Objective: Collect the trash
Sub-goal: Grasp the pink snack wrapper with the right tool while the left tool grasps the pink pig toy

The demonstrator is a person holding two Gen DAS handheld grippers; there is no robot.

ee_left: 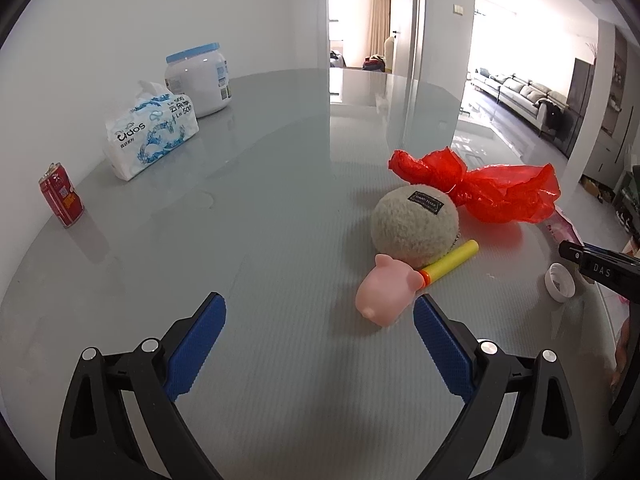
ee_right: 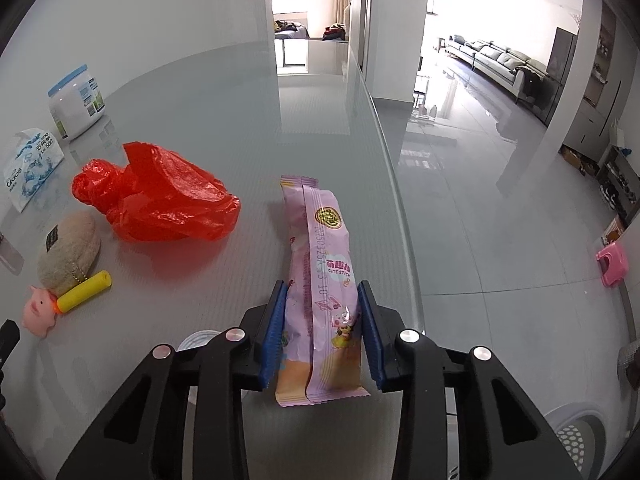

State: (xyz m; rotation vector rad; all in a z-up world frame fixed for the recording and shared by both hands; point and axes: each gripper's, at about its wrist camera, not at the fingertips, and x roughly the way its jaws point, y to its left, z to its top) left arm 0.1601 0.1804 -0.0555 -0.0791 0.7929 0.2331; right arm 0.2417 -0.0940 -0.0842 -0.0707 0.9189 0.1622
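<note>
A long pink snack wrapper (ee_right: pixel 320 264) lies near the table's right edge, and my right gripper (ee_right: pixel 322 286) is shut on it, one blue pad against each long side. A crumpled red plastic bag (ee_right: pixel 160 200) (ee_left: pixel 480 188) lies left of the wrapper. Beside my right gripper sits a small white cap (ee_left: pixel 560 282). A dented red can (ee_left: pixel 60 200) stands at the far left. My left gripper (ee_left: pixel 320 304) hangs open over bare table, with nothing between its fingers. The right gripper's tip (ee_left: pixel 592 264) shows at the left wrist view's right edge.
A plush ball (ee_left: pixel 414 220), a pink pig toy (ee_left: pixel 384 292) and a yellow marker (ee_left: pixel 452 260) cluster just ahead of my left gripper. A tissue pack (ee_left: pixel 152 136) and a white jar (ee_left: pixel 200 80) stand at the back left. The table's curved edge (ee_right: pixel 400 200) drops to the floor, where a white mesh bin (ee_right: pixel 576 436) stands.
</note>
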